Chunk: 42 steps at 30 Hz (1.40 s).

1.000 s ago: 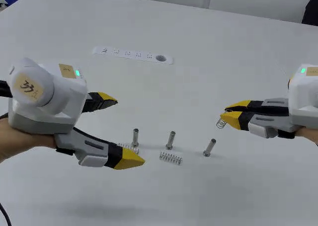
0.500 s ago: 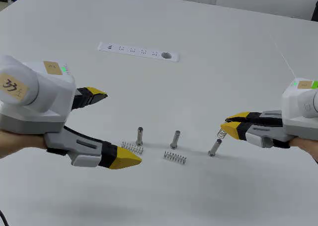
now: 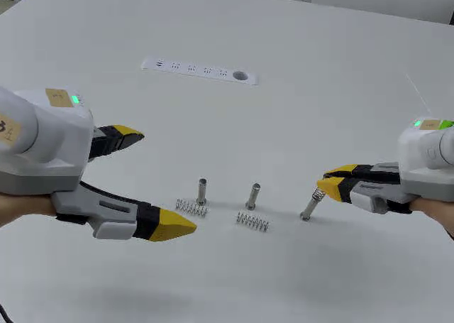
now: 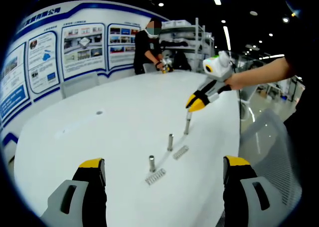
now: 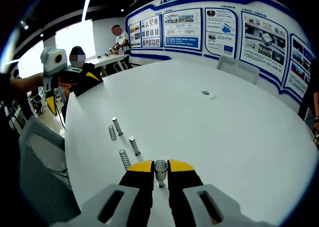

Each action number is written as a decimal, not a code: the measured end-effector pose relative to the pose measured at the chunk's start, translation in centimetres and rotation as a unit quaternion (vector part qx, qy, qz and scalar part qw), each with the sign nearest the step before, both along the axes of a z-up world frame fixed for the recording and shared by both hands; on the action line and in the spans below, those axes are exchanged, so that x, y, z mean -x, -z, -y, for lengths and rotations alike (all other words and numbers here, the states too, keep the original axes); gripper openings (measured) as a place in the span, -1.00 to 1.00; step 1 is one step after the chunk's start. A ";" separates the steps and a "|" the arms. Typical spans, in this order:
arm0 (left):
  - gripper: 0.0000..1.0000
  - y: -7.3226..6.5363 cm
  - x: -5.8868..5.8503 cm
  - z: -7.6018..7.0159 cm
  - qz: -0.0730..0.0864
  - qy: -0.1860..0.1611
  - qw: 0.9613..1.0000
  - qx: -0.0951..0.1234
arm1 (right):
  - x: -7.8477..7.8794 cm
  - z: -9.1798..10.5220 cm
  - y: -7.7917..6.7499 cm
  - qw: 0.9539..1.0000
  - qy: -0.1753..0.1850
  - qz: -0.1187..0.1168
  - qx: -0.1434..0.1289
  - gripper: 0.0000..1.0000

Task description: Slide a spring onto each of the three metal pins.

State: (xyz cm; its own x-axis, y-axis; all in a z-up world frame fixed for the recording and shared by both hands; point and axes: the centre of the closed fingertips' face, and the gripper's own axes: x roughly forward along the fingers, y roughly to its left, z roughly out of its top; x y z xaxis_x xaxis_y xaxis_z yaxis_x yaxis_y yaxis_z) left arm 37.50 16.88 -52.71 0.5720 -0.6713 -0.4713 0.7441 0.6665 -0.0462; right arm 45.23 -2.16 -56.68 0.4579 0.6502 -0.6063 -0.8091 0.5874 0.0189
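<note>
white table (image 3: 298,74): spring meets pin.
right gripper (image 3: 323,184) pinches a spring (image 5: 160,168) over the pin (image 3: 308,208) at its tips; left gripper (image 3: 164,181) spread wide, two loose springs (image 3: 191,208) ahead of it.

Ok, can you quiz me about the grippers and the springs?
1. True or false: the left gripper holds a spring.
2. What is the right gripper shut on? A a plug, B a spring, C nothing.
3. How many springs lie loose on the table?

Key: 1 false, its jaws are open and empty. 2 B. 3 two.
</note>
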 end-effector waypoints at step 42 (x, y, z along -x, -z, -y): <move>0.95 0.8 0.5 -1.0 -0.010 -0.018 1.000 -0.003 | -1.0 -0.1 5.5 0.999 0.007 -0.008 0.047 -0.77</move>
State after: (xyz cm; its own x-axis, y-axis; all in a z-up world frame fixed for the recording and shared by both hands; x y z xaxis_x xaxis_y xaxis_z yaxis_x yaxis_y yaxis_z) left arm 36.99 17.89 -53.53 0.5862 -0.6482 -0.4861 0.7189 0.6928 -0.0568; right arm 46.22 -2.07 -62.15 0.4564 0.5844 -0.6710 -0.8009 0.5983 -0.0237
